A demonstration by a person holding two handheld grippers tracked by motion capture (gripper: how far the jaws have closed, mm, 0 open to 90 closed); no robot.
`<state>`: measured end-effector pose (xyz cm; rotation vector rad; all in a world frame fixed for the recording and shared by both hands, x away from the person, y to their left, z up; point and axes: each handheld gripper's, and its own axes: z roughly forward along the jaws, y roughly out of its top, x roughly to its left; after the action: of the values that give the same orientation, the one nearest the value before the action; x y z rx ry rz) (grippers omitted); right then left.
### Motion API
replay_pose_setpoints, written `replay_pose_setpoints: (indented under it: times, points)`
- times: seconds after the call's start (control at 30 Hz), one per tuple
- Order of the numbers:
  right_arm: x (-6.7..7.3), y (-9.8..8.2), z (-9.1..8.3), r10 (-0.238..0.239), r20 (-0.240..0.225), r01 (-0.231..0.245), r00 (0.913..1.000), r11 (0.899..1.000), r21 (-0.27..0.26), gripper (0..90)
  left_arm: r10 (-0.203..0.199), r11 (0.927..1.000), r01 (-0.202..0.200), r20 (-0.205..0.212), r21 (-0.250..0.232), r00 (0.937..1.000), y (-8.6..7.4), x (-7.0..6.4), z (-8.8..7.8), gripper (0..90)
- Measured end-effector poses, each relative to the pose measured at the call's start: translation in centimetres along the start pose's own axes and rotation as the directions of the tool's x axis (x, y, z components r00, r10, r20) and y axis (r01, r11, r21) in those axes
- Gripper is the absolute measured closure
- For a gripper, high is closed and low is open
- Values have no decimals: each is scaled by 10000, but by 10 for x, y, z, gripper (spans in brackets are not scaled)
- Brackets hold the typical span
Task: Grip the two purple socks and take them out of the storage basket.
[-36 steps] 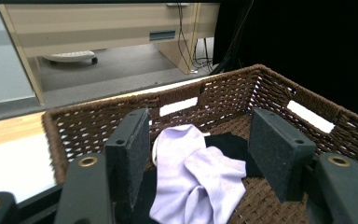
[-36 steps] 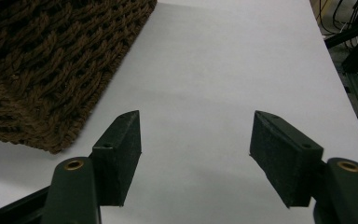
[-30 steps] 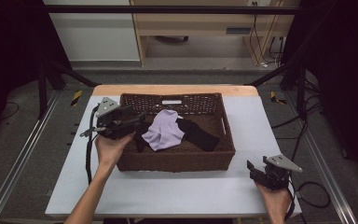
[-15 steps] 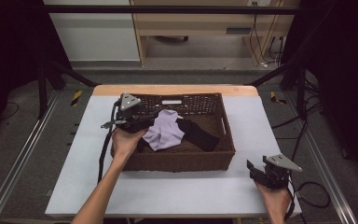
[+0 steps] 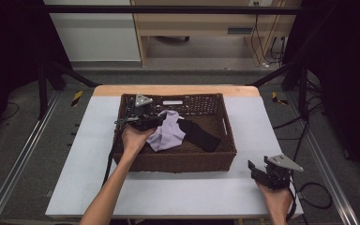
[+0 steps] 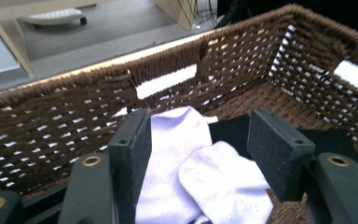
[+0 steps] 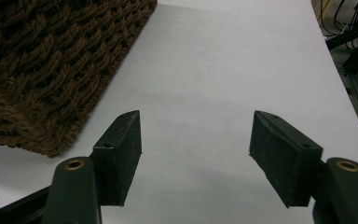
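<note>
1. Socks are all in the basket [image 5: 183, 161] on the desk [image 5: 93, 140]: a white pair [image 5: 167, 132] lies left of middle, a black sock [image 5: 200, 135] just to its right, touching it.
2. Left gripper [image 5: 143, 116] is down inside the basket at its far left, fingers [image 6: 133, 149] spread wide with the white pair [image 6: 200, 177] lying between them, not yet pinched.
3. Right gripper [image 5: 270, 174] hangs over bare desk at the near right, well apart from the basket; its fingers [image 7: 121, 149] are wide too, with nothing between them.
4. Nothing is out of the basket, so I'd say the work is at its start: the grab on the white pair is lined up, not made.
5. Left to do, as I judge it: close on the pair, lift it out, then deal with the black sock.
</note>
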<state>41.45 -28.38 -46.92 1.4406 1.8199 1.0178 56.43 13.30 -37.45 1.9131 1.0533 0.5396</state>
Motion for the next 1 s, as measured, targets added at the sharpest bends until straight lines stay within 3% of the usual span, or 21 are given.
replay_pose_setpoints:
  times: [0.17,0.3,0.47,0.63,0.87,1.0]
  points:
    - [0,0,1,-37,-22,37,10000,10000,26,342,334,9989,-328,-156,345,9993,4,-5,11,404]
    - [0,0,1,-59,-31,59,10000,10000,3,343,142,9984,-138,-68,550,9999,4,-7,20,419]
    - [0,0,1,-2,-13,2,10000,10000,-8,345,242,9940,-239,-19,1071,9997,1,-9,26,452]
    - [0,0,1,-43,-46,43,10000,10000,7,348,399,9825,-381,-62,1821,9992,-2,-10,31,469]
    - [0,0,2,-35,-44,35,10000,10000,37,349,812,9528,-885,370,2903,9960,-9,-17,40,499]
    - [0,0,1,-43,-39,43,10000,10000,41,348,606,9413,-660,267,3309,9978,-11,-16,44,512]
